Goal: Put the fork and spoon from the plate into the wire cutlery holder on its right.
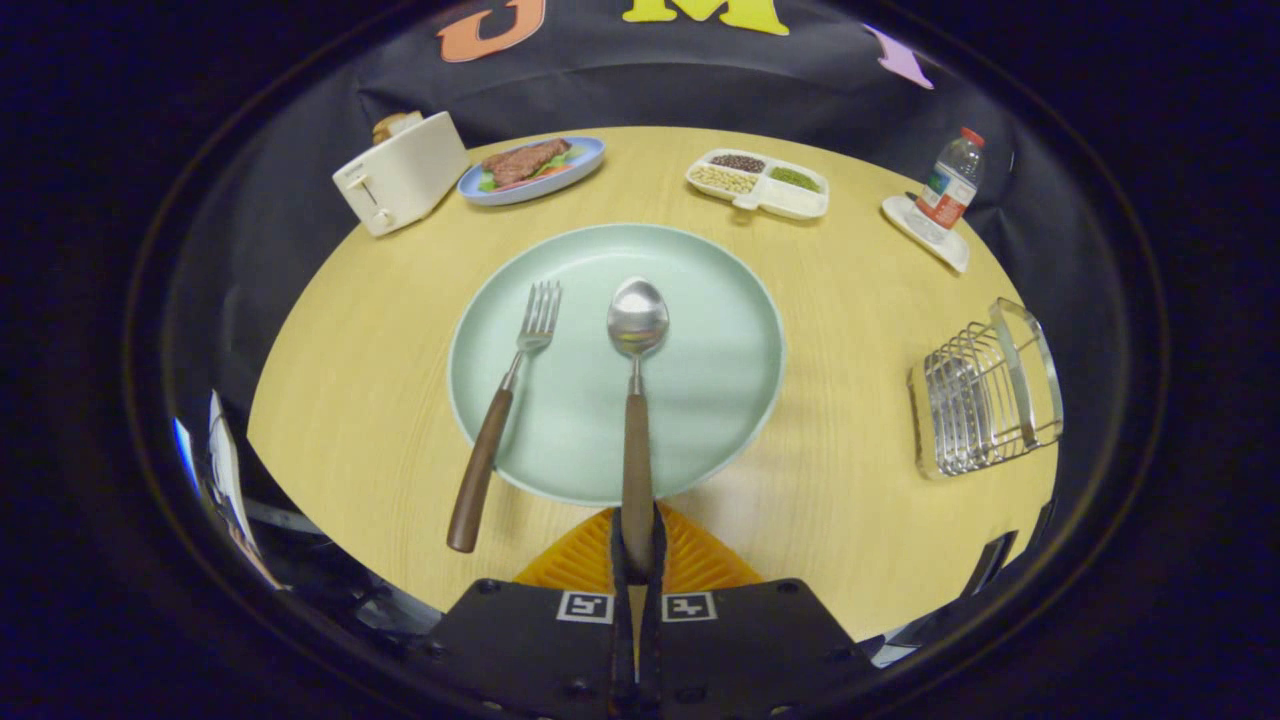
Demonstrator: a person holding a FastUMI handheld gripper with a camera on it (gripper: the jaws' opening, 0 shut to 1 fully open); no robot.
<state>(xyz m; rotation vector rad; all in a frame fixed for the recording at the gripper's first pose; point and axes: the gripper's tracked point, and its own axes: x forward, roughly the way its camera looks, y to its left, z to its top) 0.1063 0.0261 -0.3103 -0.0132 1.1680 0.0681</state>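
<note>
- Gripper (637, 545): fingers closed together, clamped on the end of the spoon's brown handle.
- Spoon (637, 400): bowl resting on the plate, handle running back over the near rim to the fingers.
- Fork (503, 410): left of the spoon, tines on the plate, brown handle past the rim onto the table.
- Plate (720, 380): pale green, round, just ahead of the fingers.
- Wire cutlery holder (985, 400): right of the plate, well apart.
- Wooden table (850, 520); beyond the plate: toaster (400, 175), steak plate (532, 168), divided tray (757, 183), bottle (950, 180).
</note>
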